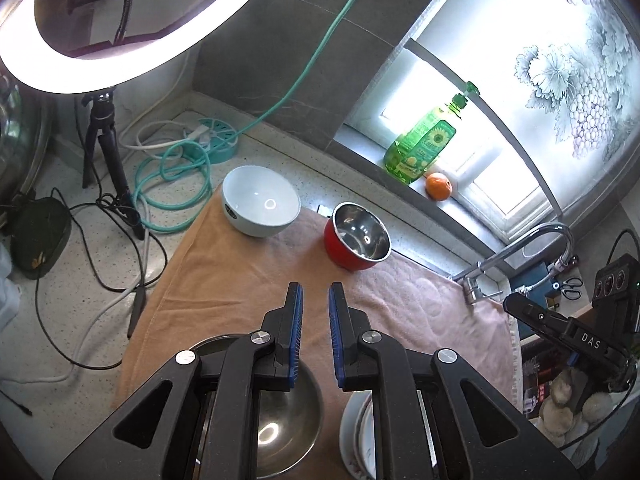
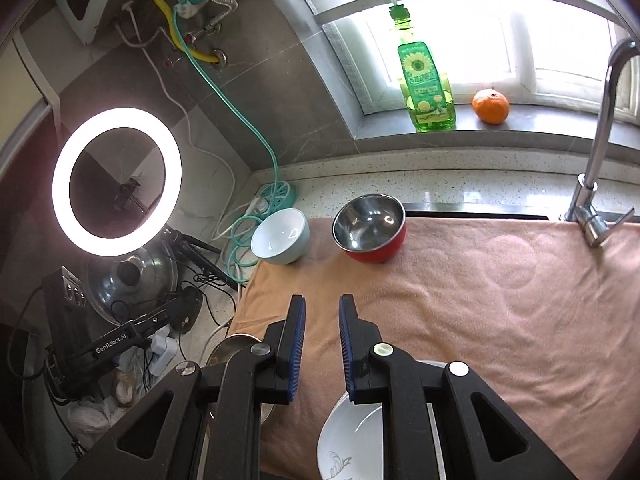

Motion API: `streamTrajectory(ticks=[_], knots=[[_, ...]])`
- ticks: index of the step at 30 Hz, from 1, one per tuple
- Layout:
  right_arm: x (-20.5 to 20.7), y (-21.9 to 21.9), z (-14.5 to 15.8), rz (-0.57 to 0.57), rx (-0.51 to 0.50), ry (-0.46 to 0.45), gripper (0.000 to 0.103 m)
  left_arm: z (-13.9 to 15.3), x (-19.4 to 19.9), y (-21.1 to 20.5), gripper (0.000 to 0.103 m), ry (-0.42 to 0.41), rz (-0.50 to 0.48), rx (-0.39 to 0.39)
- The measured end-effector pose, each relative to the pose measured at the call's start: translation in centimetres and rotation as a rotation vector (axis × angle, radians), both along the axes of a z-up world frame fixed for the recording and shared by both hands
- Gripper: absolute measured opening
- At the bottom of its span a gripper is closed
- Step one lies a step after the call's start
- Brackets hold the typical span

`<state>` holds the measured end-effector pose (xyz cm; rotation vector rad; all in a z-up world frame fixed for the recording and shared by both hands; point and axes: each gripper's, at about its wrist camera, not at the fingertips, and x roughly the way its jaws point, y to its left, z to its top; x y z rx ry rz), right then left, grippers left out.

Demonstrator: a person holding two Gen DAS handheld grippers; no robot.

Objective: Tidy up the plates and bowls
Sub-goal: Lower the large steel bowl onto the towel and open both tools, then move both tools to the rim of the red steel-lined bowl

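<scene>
Left gripper (image 1: 316,288): jaws slightly apart, empty, above steel bowl (image 1: 288,424).
Right gripper (image 2: 322,300): jaws slightly apart, empty, over white plate (image 2: 352,440).
Pale-blue ceramic bowl (image 1: 260,202), red steel-lined bowl (image 1: 356,236): far ahead on peach towel (image 1: 224,280).

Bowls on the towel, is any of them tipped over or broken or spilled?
No. The pale blue bowl and the red bowl both sit upright and apart on the towel, empty, with no cracks showing. The steel bowl and white plate near the tongs also look fine.
</scene>
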<state>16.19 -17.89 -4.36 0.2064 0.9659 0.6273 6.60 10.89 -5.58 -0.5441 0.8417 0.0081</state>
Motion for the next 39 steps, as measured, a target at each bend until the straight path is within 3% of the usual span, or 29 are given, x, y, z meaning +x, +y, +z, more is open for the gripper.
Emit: streamTrajectory(ticks=[8, 12, 14, 19, 28, 39], knots=[[7.5, -0.6, 0.9, 0.091, -0.017, -0.052, 0.02, 1.1, 4.6, -3.4, 0.012, -0.021, 0.059, 0.015], [11.1, -0.6, -1.1, 0.106, -0.027, -0.041, 0.02, -0.1, 7.1, -4.7, 0.012, 0.008, 0.085, 0.017], [12.6, -0.2, -2.4, 0.112, -0.052, -0.043, 0.02, -1.1, 8.4, -5.3, 0.02, 0.041, 0.086, 0.022], [16.0, 1.3, -6.1, 0.144, -0.079, -0.012, 0.02, -3.1, 11.3, -6.4, 0.02, 0.111, 0.096, 0.061], [19.2, 4.3, -11.2, 0.2, -0.093, 0.069, 0.02, -6.1, 14.9, -7.3, 0.02, 0.184, 0.109, 0.071], [21.2, 5.5, -13.9, 0.223, -0.131, 0.102, 0.02, -8.8, 17.0, -7.1, 0.02, 0.251, 0.116, 0.095]])
